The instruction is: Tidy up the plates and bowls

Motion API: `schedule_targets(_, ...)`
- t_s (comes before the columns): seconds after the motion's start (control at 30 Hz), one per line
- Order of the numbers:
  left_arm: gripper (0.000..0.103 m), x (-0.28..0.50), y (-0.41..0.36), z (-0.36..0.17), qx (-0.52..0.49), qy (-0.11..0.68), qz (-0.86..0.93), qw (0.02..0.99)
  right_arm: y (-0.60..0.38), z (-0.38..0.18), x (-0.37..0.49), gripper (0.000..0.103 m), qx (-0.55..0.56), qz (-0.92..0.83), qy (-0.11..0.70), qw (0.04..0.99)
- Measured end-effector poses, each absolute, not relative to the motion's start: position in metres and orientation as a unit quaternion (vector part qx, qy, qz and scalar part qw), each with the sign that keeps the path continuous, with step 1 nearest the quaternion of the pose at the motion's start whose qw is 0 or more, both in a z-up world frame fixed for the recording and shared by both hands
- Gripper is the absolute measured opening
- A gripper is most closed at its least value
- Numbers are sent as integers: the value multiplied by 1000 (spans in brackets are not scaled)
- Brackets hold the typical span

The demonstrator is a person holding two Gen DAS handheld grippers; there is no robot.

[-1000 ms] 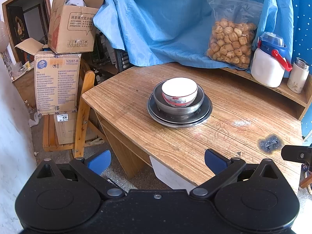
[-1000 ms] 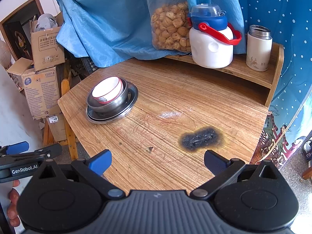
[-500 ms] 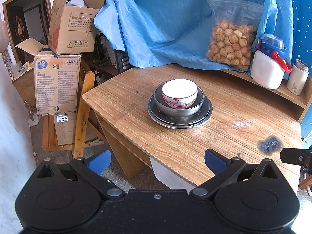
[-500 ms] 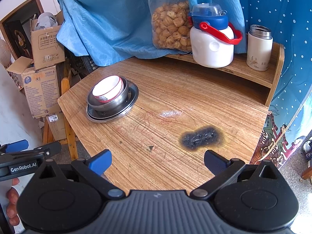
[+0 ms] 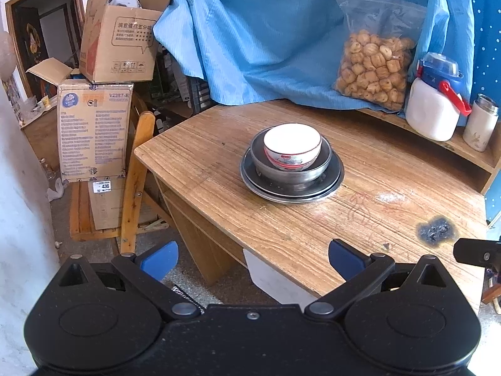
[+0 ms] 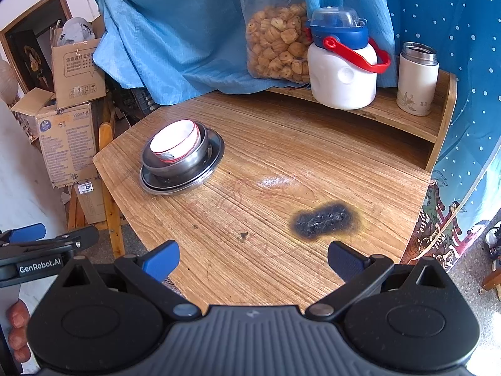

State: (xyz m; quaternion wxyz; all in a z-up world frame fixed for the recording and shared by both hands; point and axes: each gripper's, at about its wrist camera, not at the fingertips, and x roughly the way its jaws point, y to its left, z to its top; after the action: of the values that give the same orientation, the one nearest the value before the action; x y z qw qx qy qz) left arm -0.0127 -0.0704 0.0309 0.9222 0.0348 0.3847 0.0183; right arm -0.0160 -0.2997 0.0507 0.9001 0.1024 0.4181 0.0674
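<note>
A small bowl sits inside a larger bowl, which rests on stacked plates toward the left part of the table. To their right, nearer the front edge, lies a scorch mark. At the far right a raised shelf carries a jug and, right of it, a flask; a bag of snacks stands left of the jug. Left of the table, cardboard boxes are stacked.

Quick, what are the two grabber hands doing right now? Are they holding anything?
Left gripper: open, holding nothing, hovering at the table's near edge.
Right gripper: open, holding nothing, hovering over the wooden table.
</note>
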Motion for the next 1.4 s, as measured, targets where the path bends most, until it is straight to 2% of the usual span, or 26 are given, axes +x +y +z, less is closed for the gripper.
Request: schedule_targets(1.4,102,-19,-58,36,29,373,33,927,-289,53,-16,103,98,78,419,899)
